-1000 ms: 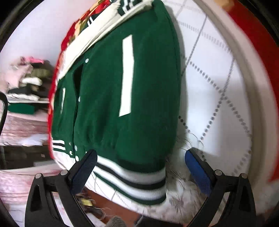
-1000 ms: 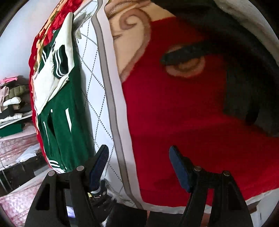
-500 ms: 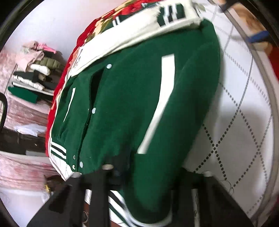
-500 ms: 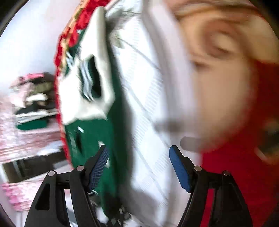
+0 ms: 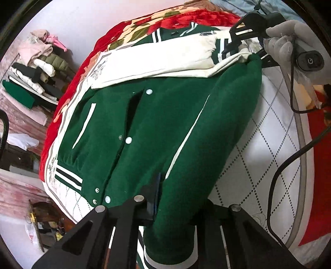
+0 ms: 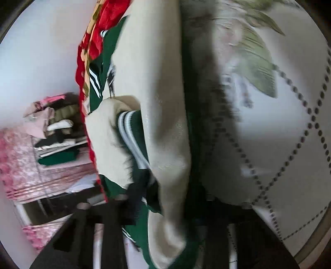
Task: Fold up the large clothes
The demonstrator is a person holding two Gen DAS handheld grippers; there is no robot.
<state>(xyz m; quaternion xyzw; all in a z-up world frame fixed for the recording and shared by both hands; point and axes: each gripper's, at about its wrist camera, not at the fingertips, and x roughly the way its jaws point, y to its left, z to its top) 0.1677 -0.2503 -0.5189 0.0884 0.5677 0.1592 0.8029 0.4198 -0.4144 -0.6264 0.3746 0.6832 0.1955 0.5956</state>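
A green varsity jacket [image 5: 157, 128] with cream sleeves [image 5: 165, 60] and striped cuffs lies front-up on a white quilted sheet [image 5: 269, 144]. My left gripper [image 5: 175, 207] is shut on the jacket's bottom hem near its right side. My right gripper [image 5: 240, 43], held by a gloved hand, shows in the left wrist view at the jacket's far shoulder. In the right wrist view the right gripper [image 6: 165, 211] is closed on the cream sleeve [image 6: 161, 103] and green fabric, which fill the frame; its fingers are blurred.
A red floral blanket [image 5: 186, 18] lies under the sheet. A stack of folded clothes [image 5: 35, 68] sits on a shelf at the left. A black cable [image 5: 285, 165] runs across the sheet at the right.
Both grippers moved in from open and clear of the jacket. The left one closed on the hem; the right one went to the far shoulder and closed on the sleeve.
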